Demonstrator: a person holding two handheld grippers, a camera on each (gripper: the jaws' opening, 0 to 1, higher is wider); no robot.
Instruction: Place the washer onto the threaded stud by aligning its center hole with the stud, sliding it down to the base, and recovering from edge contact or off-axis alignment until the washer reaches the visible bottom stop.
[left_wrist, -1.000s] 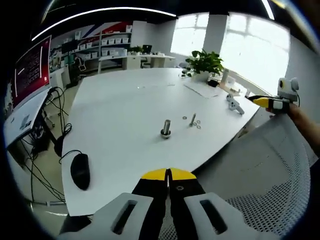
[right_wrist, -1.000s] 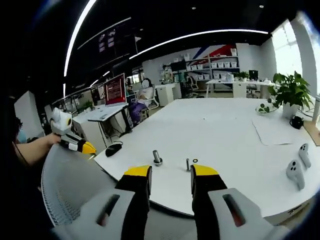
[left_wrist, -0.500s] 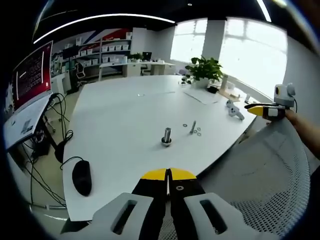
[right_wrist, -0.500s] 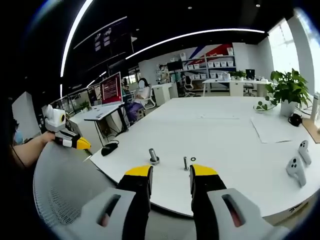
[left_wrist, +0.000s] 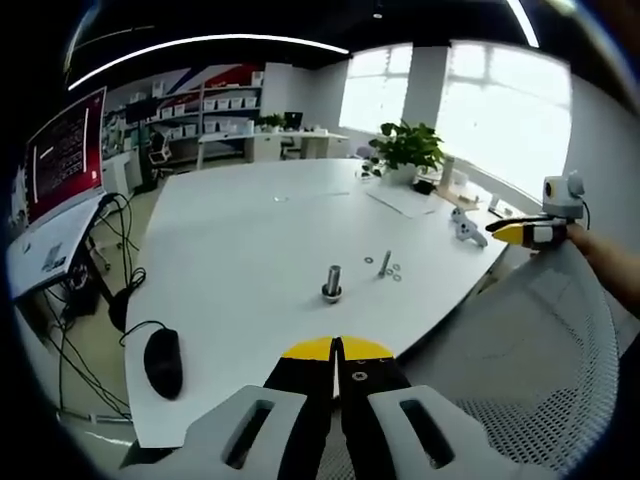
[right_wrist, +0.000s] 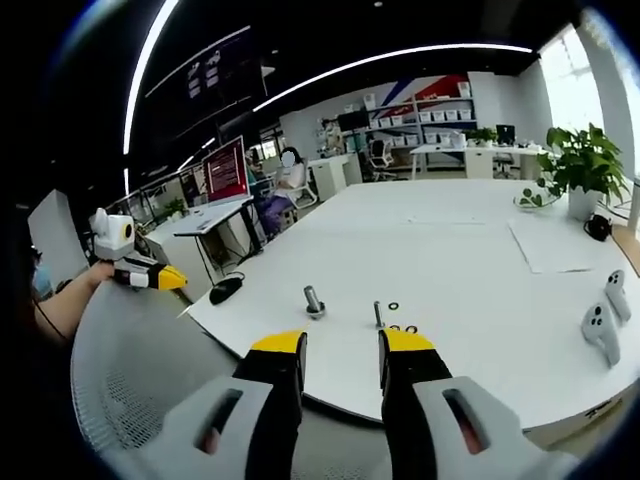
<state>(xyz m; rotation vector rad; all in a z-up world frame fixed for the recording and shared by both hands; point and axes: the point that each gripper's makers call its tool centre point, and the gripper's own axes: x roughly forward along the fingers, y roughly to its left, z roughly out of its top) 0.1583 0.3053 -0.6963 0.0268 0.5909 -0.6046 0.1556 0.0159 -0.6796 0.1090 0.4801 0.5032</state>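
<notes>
A threaded stud with a nut at its base (left_wrist: 331, 283) (right_wrist: 313, 301) stands upright on the white table (left_wrist: 250, 230) (right_wrist: 480, 270). A second bolt (left_wrist: 385, 264) (right_wrist: 379, 315) stands close by, with small washers (left_wrist: 395, 271) (right_wrist: 393, 306) lying flat around it. My left gripper (left_wrist: 335, 350) is shut with nothing in it, held off the table's near edge. My right gripper (right_wrist: 340, 345) is open and empty, also short of the table edge. The right gripper (left_wrist: 515, 232) shows at the right of the left gripper view; the left gripper (right_wrist: 160, 277) shows at the left of the right gripper view.
A black mouse (left_wrist: 162, 357) (right_wrist: 226, 289) lies near the table edge. Two white controllers (right_wrist: 602, 325) (left_wrist: 466, 229) and a potted plant (left_wrist: 408, 133) (right_wrist: 580, 165) sit farther along. A white mesh chair back (left_wrist: 540, 370) (right_wrist: 130, 380) stands between me and the table.
Both views have drifted slightly as my hands moved; the stud and washers lie as before. Neither gripper has changed state.
</notes>
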